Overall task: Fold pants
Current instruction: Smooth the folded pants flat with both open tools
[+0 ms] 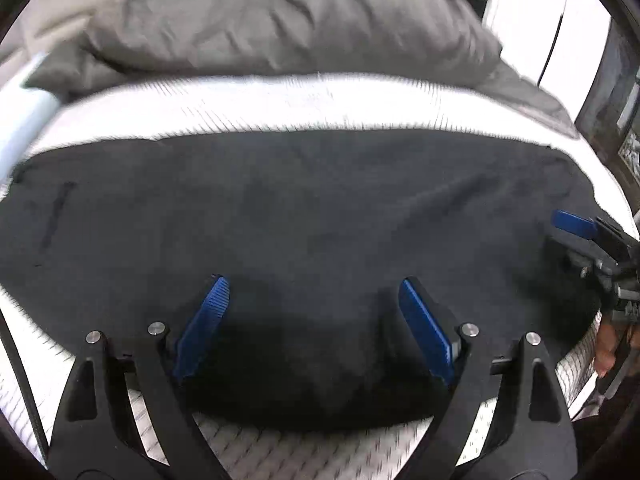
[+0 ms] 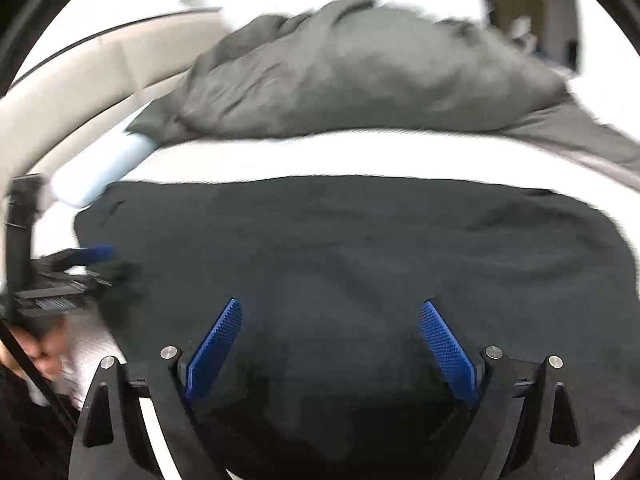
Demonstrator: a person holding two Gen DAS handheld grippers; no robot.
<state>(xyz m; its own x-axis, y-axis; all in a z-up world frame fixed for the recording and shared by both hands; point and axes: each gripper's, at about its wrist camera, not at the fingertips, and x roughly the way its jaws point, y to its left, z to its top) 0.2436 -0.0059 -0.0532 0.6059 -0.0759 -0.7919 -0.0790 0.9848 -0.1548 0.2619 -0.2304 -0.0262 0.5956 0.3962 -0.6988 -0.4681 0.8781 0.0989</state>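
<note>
Black pants point(image 1: 304, 208) lie spread flat across the white quilted bed point(image 1: 280, 100), filling the middle of both wrist views from nine o'clock to three o'clock. In the left wrist view a pocket slit shows near nine o'clock, and the near edge of the cloth bulges toward six o'clock between the fingers.

Left tool point(image 1: 314, 328) hangs over that near edge, jaws spread wide, blue pads point(image 1: 206, 324) clear of each other and gripping nothing; dark cloth sits under the gap. Right tool point(image 2: 332, 348) is the same story: jaws wide, blue pads point(image 2: 446, 348) apart, only pants fabric beneath, nothing pinched.

Each tool catches the other at the rim. The right tool peeks in at three o'clock of the left view, one blue pad over the pants' end, with a hand point(image 1: 606, 344) just below it. The left tool point(image 2: 94, 254) shows at nine o'clock of the right view, blurred, with fingers point(image 2: 38, 350) wrapped round its handle.

Beyond the pants, toward twelve o'clock, a rumpled grey duvet point(image 1: 280, 16) is heaped on the bed, separated from the pants by a bare white strip. A pale blue roll point(image 2: 100, 172) lies at ten o'clock, just beside the pants' corner, against a beige headboard point(image 2: 80, 84). Both views are smeared.
</note>
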